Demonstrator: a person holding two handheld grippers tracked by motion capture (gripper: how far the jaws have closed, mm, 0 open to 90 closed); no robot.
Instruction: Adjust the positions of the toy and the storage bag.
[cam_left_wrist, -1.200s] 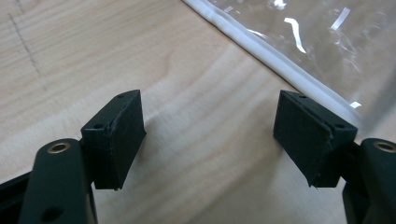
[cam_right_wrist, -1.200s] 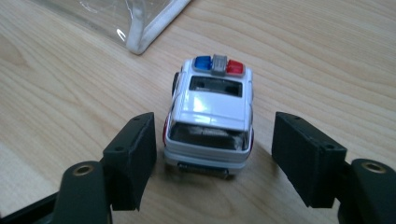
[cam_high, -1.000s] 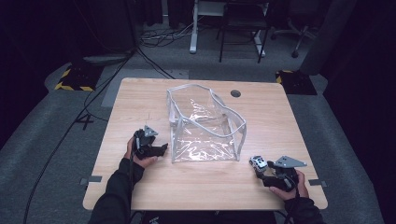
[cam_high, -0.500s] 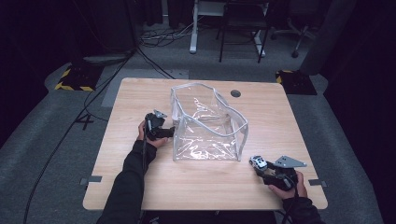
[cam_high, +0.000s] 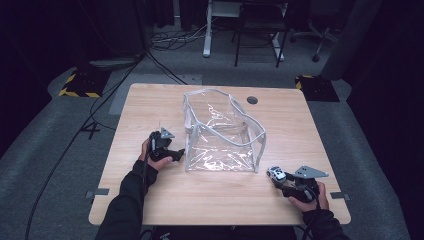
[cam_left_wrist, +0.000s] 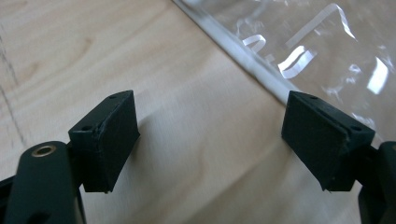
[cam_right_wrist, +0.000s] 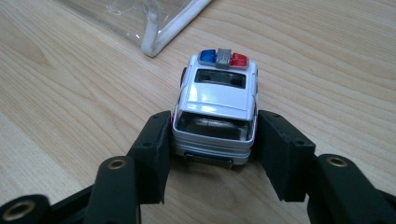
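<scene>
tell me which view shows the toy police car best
The right gripper view: the toy police car sits close up between the right hand-held gripper jaws, light bar and rear window clear. In the high view it is a tiny white shape.

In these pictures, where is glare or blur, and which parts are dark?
High view: dark room around the lit wooden table, white glare on the clear plastic bag. Left gripper view: bright reflections on the bag, near table surface soft. Right gripper view: toy police car sharp and evenly lit.
</scene>
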